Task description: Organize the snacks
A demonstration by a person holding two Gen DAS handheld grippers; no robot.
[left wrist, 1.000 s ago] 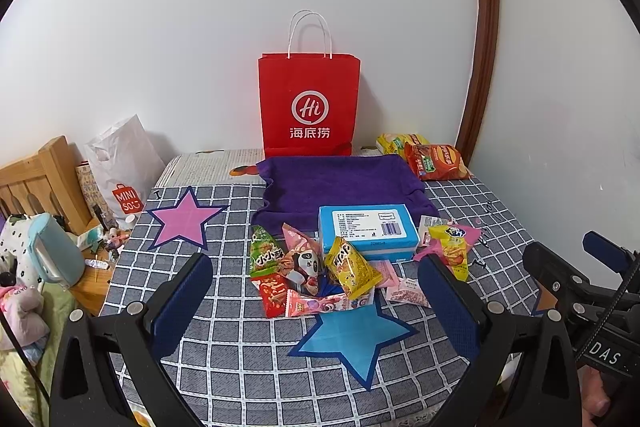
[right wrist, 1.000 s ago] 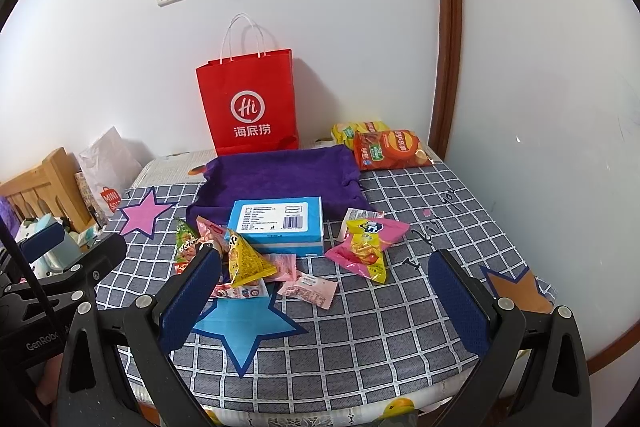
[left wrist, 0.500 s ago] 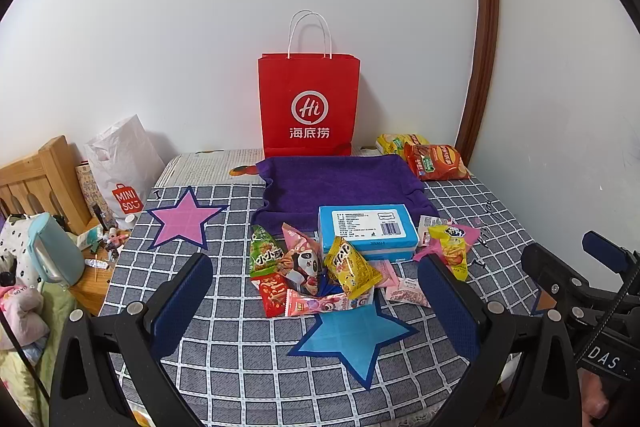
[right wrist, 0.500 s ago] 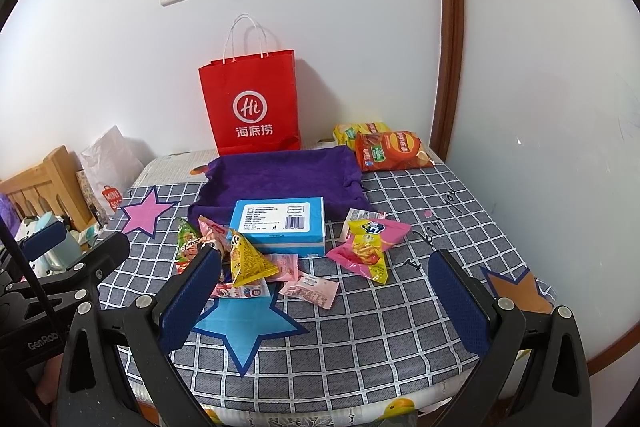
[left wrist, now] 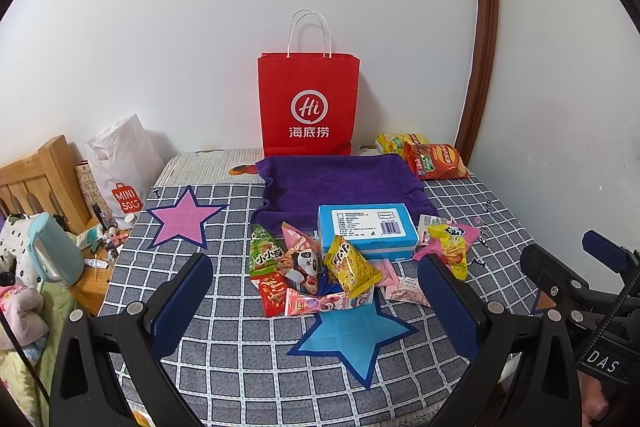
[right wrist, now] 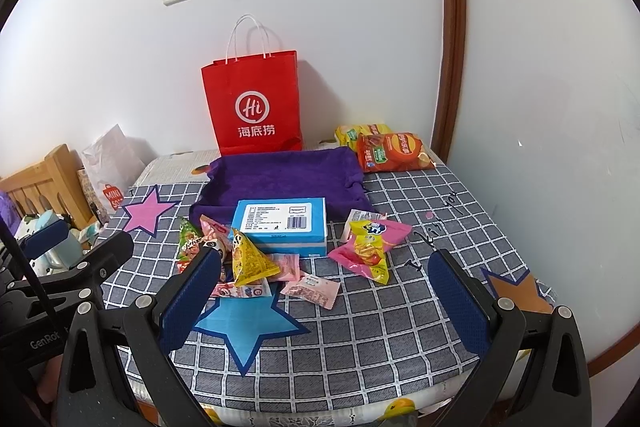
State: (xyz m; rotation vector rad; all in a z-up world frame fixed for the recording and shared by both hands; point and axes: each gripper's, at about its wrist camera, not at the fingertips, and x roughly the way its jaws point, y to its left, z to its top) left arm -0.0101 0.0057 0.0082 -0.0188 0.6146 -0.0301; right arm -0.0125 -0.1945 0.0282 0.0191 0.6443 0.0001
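Observation:
A blue box lies mid-table on the checked cloth, at the front edge of a purple towel. Small snack packets crowd its front: a green one, a panda packet, a yellow triangular one, and a pink and yellow packet to its right. Two chip bags lie at the back right. My left gripper and right gripper both hang open and empty near the table's front, short of the snacks.
A red paper bag stands against the back wall. Paper stars lie on the cloth: pink, blue, orange. A white shopping bag, a wooden bed frame and clutter sit left of the table.
Nothing on the table has moved. The right wrist view has shifted slightly, so the scene sits a little further right in it.

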